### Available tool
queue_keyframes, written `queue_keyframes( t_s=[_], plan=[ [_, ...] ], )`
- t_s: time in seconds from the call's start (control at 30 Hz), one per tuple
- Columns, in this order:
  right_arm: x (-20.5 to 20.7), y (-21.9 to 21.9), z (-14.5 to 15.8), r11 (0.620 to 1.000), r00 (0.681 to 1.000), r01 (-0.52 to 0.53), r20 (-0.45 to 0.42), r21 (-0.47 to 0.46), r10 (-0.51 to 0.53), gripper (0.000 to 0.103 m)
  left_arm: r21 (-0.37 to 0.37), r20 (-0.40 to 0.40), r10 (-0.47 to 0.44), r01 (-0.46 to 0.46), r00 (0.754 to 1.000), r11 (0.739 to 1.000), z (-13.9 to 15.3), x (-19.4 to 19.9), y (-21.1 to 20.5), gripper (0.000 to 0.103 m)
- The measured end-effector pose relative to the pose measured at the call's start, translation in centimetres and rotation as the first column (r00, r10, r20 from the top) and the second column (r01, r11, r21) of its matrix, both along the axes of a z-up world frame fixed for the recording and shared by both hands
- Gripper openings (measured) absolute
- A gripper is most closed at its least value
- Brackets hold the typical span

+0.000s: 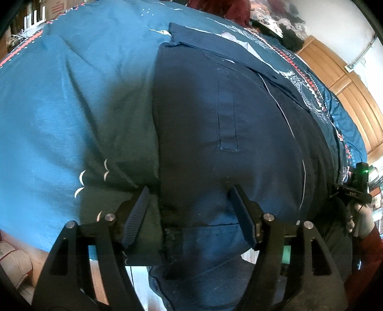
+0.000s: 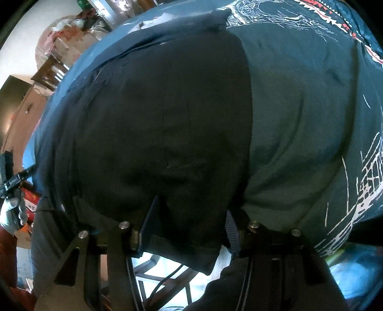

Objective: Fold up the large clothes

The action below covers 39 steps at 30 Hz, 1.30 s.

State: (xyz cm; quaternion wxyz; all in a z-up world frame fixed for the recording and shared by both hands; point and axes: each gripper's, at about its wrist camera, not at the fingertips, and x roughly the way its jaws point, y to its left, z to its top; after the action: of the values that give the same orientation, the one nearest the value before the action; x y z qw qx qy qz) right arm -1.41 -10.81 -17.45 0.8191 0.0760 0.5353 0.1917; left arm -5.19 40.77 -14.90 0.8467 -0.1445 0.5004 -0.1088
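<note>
A large dark navy garment [image 1: 215,114] with a thin white stripe lies flat on a teal patterned bedspread [image 1: 71,95]. Its near end hangs over the front edge. My left gripper [image 1: 189,191] is open, its fingers standing wide on either side of the garment's left near corner. The same garment [image 2: 155,119] looks almost black in the right wrist view, where my right gripper [image 2: 192,207] is open with the near hem lying between its fingers. Each view catches the other gripper at its side, held in a hand: the right one [image 1: 356,191] and the left one [image 2: 9,167].
The bedspread [image 2: 311,107] carries white line drawings and a red-and-white border. Wooden cupboards [image 1: 347,91] stand at the far right, cardboard boxes [image 1: 14,260] low on the left. A heap of clothes [image 1: 282,21] sits at the far end. Chair legs [image 2: 167,277] show below the edge.
</note>
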Motion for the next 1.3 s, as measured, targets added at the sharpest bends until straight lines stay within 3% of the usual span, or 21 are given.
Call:
queue_keyframes(
  t_s=[0.23,0.37,0.47,0.77,0.87,0.93,1.17,1.23,1.3],
  plan=[
    [0.2,-0.1,-0.2,1.0,1.0,0.001,-0.002,0.018,-0.001,0.055,-0.01,0.002,0.005,-0.005,1.0,1.0,0.1,-0.3,-0.3,0.069],
    [0.6,-2.0,-0.6,0.988,0.999,0.018,-0.036,0.153,-0.012,0.058,-0.018,0.001,0.007,-0.007,1.0,1.0,0.2,-0.3,-0.3,0.069],
    [1.0,-3.9,-1.3,0.956,0.996,0.059,-0.083,0.289,-0.036,0.057,-0.017,0.004,0.008,-0.008,1.0,1.0,0.2,-0.5,-0.4,0.069],
    [1.4,-4.5,-1.7,0.928,0.994,0.055,-0.106,0.369,-0.017,0.06,-0.032,0.02,0.01,-0.01,1.0,0.999,0.3,-1.0,-0.5,0.068],
    [1.4,-5.3,-2.0,0.911,0.992,0.078,-0.125,0.406,-0.03,0.055,-0.033,0.023,0.009,-0.008,1.0,0.999,0.3,-1.2,0.0,0.06],
    [1.3,-5.4,-2.1,0.913,0.991,0.079,-0.127,0.401,-0.03,0.053,-0.056,0.021,0.016,-0.015,1.0,0.998,0.2,-1.2,0.5,0.055],
    [0.9,-4.2,-1.4,0.941,0.994,0.05,-0.104,0.335,-0.016,0.053,-0.081,0.018,0.044,-0.043,0.999,0.996,0.4,-1.2,0.8,0.055],
    [0.4,-4.1,-0.3,0.967,0.998,0.04,-0.066,0.253,-0.024,0.052,-0.052,0.028,0.053,-0.051,0.998,0.997,1.3,-1.4,0.5,0.055],
    [-0.5,-4.3,1.5,0.987,1.0,0.023,0.013,0.159,-0.025,0.053,-0.032,0.086,0.065,-0.062,0.994,0.998,3.4,-2.0,0.3,0.055]
  ],
)
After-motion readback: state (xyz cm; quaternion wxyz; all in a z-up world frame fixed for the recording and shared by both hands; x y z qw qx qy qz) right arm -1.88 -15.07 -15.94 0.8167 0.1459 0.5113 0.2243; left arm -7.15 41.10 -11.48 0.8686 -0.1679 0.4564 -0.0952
